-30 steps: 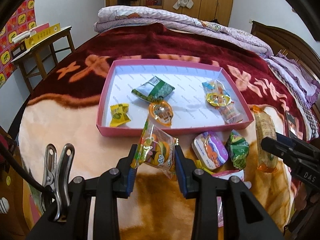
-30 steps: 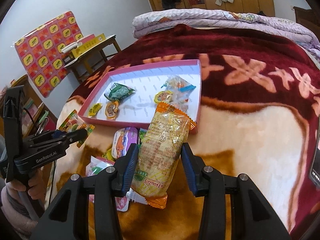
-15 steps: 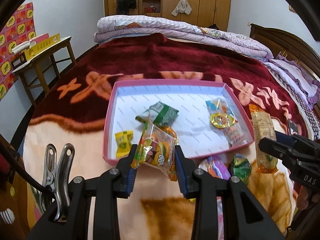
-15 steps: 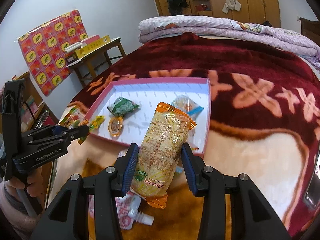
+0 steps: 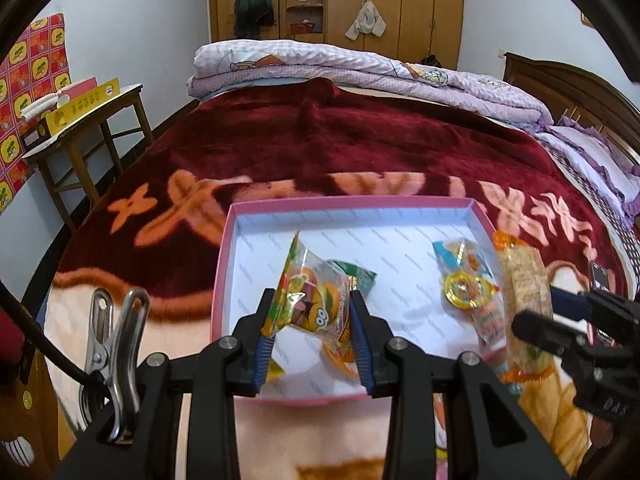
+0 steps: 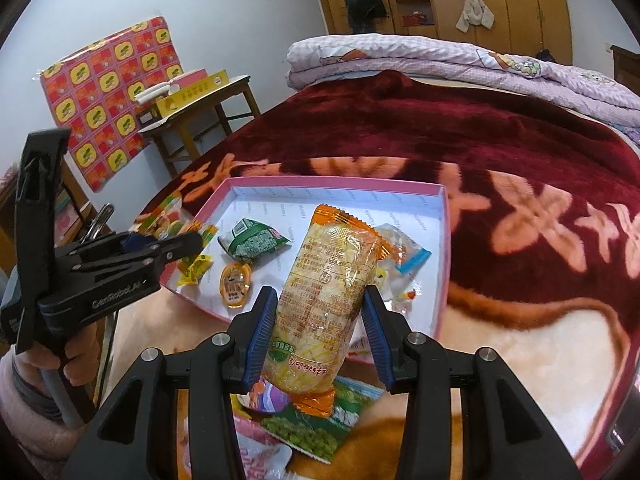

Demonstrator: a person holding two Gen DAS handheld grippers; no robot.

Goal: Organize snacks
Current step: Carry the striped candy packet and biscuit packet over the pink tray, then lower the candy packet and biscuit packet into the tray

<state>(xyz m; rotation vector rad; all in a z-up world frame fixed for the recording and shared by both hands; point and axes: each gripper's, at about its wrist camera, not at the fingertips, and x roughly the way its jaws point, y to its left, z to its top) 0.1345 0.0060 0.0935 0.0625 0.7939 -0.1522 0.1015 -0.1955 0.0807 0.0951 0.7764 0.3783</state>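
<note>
My left gripper (image 5: 314, 340) is shut on a clear candy bag with cartoon burgers (image 5: 312, 304), held above the near left part of the pink tray (image 5: 352, 202). My right gripper (image 6: 320, 332) is shut on a long orange-ended cracker pack (image 6: 324, 300), held over the tray's (image 6: 340, 182) near edge. The same pack (image 5: 524, 300) shows at the right of the left wrist view. In the tray lie a green packet (image 6: 252, 242), an orange jelly cup (image 6: 236, 286), a yellow candy (image 6: 196, 268) and a clear bag with a blue end (image 6: 404, 252).
Loose snacks lie on the blanket below my right gripper: a green-pictured packet (image 6: 320, 424) and a purple one (image 6: 268, 396). A wooden side table (image 5: 80, 120) with yellow boxes stands left of the bed. A folded quilt (image 5: 360, 68) lies at the far end. A phone (image 5: 600, 276) rests at right.
Both grippers have moved forward over the bed with their snacks, from above the blanket in front of the tray to above the tray's near part. Neither grip has changed.
</note>
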